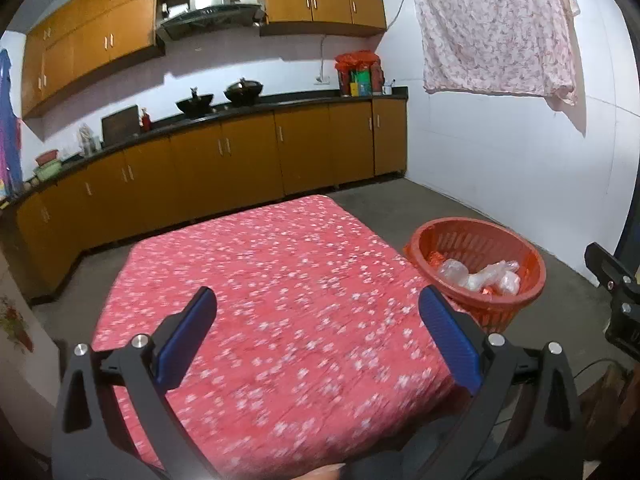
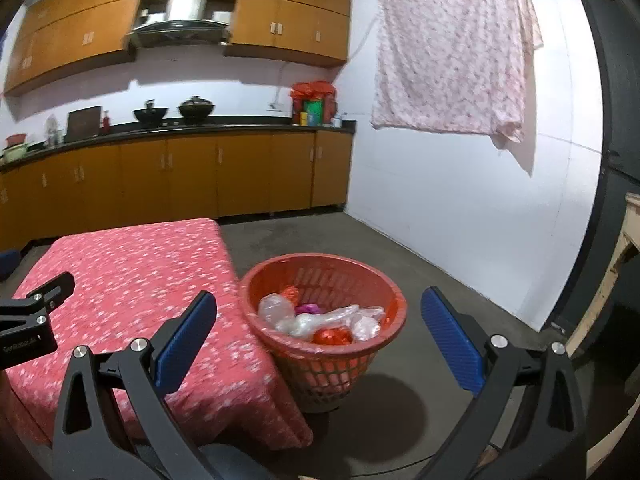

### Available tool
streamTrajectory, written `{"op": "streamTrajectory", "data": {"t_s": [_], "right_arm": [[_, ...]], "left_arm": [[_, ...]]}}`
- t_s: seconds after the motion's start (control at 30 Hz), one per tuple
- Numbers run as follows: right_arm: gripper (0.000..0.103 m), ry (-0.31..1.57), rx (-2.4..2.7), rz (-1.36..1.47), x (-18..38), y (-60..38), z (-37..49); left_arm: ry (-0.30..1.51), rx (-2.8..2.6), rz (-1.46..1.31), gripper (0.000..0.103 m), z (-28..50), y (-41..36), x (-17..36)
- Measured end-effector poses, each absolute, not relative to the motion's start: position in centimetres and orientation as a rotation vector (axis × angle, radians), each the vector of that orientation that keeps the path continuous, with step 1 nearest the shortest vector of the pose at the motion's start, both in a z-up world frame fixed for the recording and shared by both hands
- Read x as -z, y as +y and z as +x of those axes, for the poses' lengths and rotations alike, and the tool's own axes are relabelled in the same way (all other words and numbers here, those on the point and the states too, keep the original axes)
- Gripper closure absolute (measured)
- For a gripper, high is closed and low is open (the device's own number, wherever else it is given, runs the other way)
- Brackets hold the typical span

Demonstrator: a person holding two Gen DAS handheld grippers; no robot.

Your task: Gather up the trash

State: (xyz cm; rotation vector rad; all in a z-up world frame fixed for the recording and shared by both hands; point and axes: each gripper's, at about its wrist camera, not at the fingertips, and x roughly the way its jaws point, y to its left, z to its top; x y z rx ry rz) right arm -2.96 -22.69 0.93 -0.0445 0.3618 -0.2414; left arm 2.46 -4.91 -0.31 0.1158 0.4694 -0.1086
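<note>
An orange plastic basket (image 1: 516,312) stands on the floor at the right side of a low table under a red flowered cloth (image 1: 280,300). It holds clear plastic wrappers (image 1: 480,276) and red foil scraps. In the right wrist view the basket (image 2: 332,364) shows the same trash (image 2: 320,320). My left gripper (image 1: 318,312) is open and empty above the cloth. My right gripper (image 2: 320,316) is open and empty above the basket. The cloth (image 2: 132,280) shows no loose trash on it.
Brown kitchen cabinets (image 1: 240,160) with a dark counter run along the far wall. A white wall (image 2: 460,200) with a hanging pink sheet (image 2: 452,52) stands to the right. A wooden frame (image 2: 616,264) is at the far right. Grey concrete floor (image 2: 420,280) surrounds the basket.
</note>
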Motion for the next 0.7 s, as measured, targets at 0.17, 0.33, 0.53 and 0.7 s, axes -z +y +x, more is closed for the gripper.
{"op": "streamTrajectory", "data": {"t_s": [0.17, 0.33, 0.53, 0.7], "right_arm": [[0.002, 0.369, 0.215, -0.038, -0.9, -21.4, -4.6], [0.002, 0.38, 0.226, -0.055, -0.3, -20.2, -6.1], [0.002, 0.382, 0.238, -0.053, -0.3, -20.1, -6.9], [0.002, 0.369, 0.238, -0.05, -0.5, -20.0, -7.4]], "left_arm": [[0.459, 0.095, 0.14, 0.004, -0.8, -3.9, 0.0], [0.462, 0.089, 0.147, 0.004, -2.4, -3.2, 0.3], [0.477, 0.079, 0.119, 0.004, -3.0, -2.4, 0.3], [0.475, 0.073, 0.101, 0.004, -3.2, -2.3, 0.1]]}}
